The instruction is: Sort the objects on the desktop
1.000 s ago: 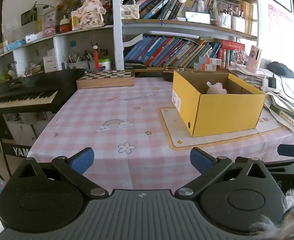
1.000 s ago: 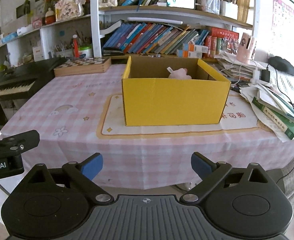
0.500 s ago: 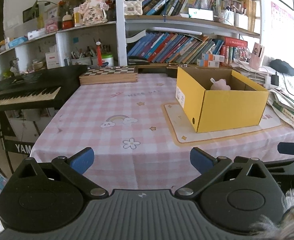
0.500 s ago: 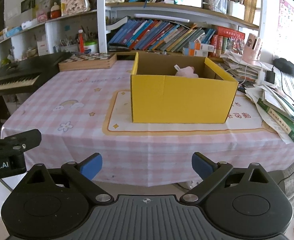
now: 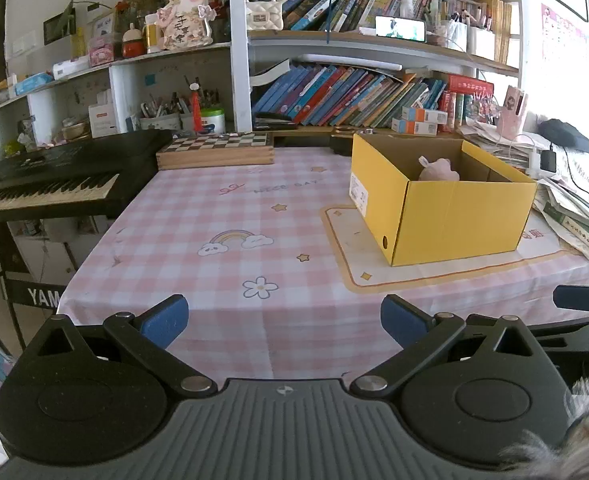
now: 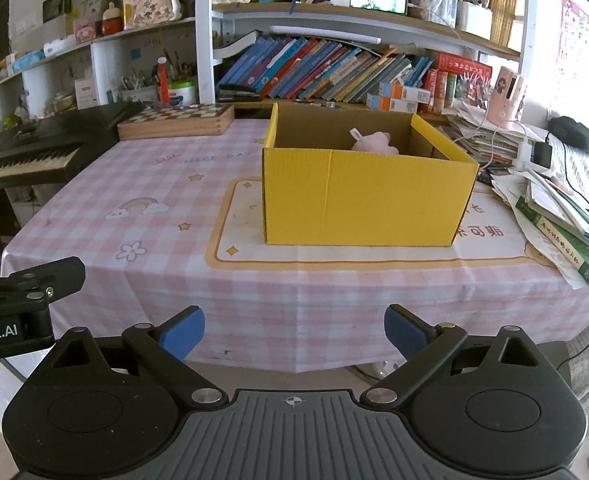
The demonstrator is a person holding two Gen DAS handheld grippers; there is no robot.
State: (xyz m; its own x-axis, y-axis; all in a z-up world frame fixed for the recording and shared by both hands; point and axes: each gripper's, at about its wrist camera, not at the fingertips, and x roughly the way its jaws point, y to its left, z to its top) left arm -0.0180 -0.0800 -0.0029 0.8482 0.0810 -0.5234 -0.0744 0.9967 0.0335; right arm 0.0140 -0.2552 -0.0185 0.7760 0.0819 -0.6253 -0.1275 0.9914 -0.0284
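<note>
Fingers of the left gripper are spread wide and carry nothing; the right gripper is spread and bare too. Both hang off the near edge of the surface, over its front drape, not touching it. Compared with a second ago both views sit a bit further back and higher: the box looks smaller and more of the checked cloth shows. So the grippers are pulling away from the box, not reaching in. The yellow box stands on the mat at the right half of the surface. A pink toy lies inside, near the back wall, only its top showing above the rim. No loose item is visible on the cloth in front. Judgement: sorting looks finished or nearly so, this reads as a retreat. Chessboard and book pile at the edges seem like background, untouched.
</note>
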